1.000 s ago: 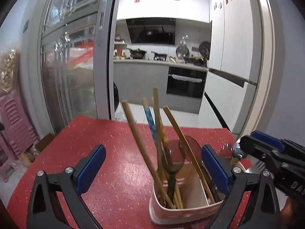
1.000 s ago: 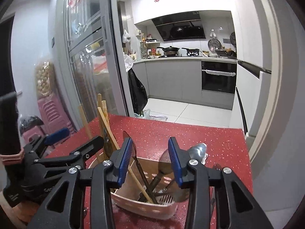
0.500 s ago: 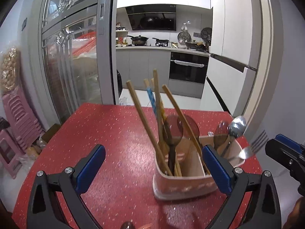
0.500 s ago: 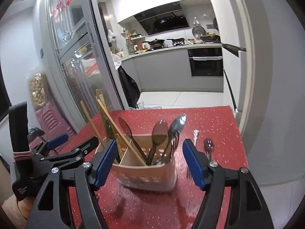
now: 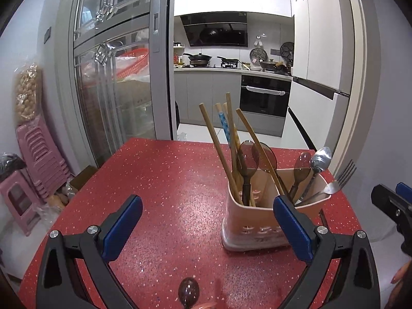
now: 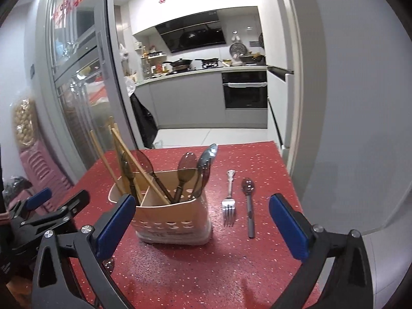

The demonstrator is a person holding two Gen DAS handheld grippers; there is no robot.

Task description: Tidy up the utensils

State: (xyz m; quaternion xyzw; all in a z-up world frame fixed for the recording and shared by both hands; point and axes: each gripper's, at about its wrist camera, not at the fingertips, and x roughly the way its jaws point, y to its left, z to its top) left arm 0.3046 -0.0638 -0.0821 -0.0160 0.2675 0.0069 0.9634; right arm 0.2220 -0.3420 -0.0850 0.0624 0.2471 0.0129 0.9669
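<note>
A pink utensil holder (image 5: 257,229) (image 6: 172,221) stands on the red table (image 5: 159,193) (image 6: 231,265). It holds wooden chopsticks (image 5: 219,144), brown plastic spoons (image 5: 247,159) and a metal spoon (image 5: 320,158). In the right wrist view a metal fork (image 6: 229,200) and a dark spoon (image 6: 249,203) lie flat on the table right of the holder. My left gripper (image 5: 206,229) is open and empty, near the holder's left front. My right gripper (image 6: 200,226) is open and empty, in front of the holder. A dark spoon bowl (image 5: 189,292) lies at the left view's bottom edge.
The table's right edge (image 6: 291,177) drops off beside a grey wall. A glass sliding door (image 5: 116,82) and stacked pink stools (image 5: 33,170) stand to the left. The kitchen (image 5: 231,77) lies beyond the table's far edge.
Both grippers have pulled back from the holder and away from each other. The right gripper has opened wider. The fork and spoon on the table have come into view.
</note>
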